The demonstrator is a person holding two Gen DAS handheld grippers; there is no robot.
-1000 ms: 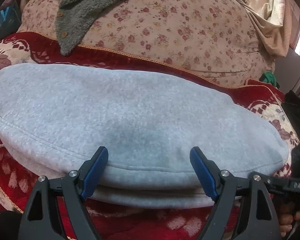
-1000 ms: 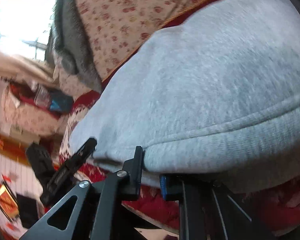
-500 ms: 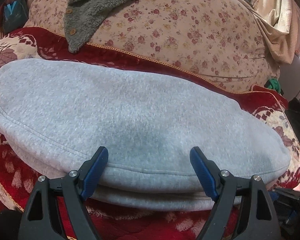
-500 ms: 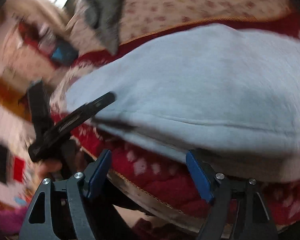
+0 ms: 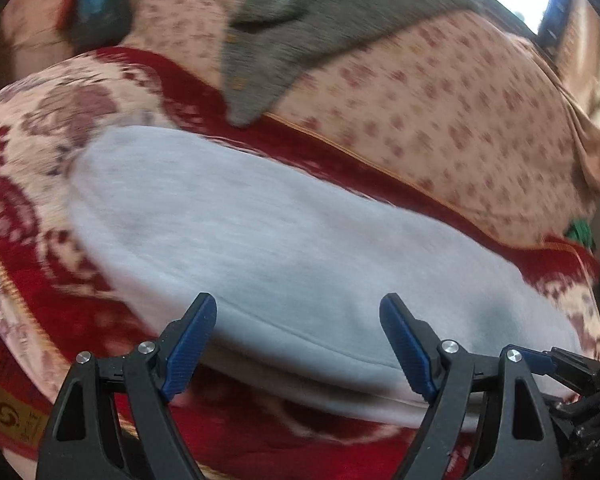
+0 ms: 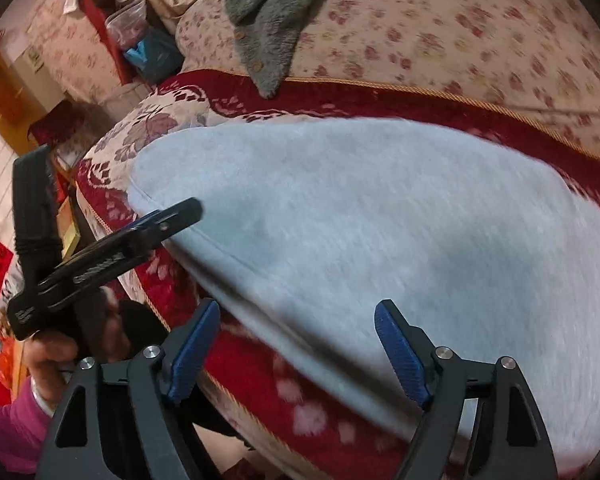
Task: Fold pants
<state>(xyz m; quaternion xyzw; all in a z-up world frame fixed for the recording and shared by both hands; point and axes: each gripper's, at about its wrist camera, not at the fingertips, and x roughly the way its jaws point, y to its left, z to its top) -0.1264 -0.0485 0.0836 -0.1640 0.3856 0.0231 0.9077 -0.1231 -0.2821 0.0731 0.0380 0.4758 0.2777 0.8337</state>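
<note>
The light grey pants lie folded in flat layers on the red patterned bedspread; they also show in the right wrist view. My left gripper is open and empty, just above the pants' near hem. My right gripper is open and empty over the near edge of the pants. The left gripper also shows in the right wrist view, at the pants' left corner, held by a hand in a pink sleeve.
A floral pink quilt is piled behind the pants, with a grey fleece garment draped on it. The bed edge drops off at the near side. Clutter, bags and red decorations stand at the left.
The right gripper let go of the pants' hem, opened and pulled back up. The left gripper stayed open and drew back and to the right a little.
</note>
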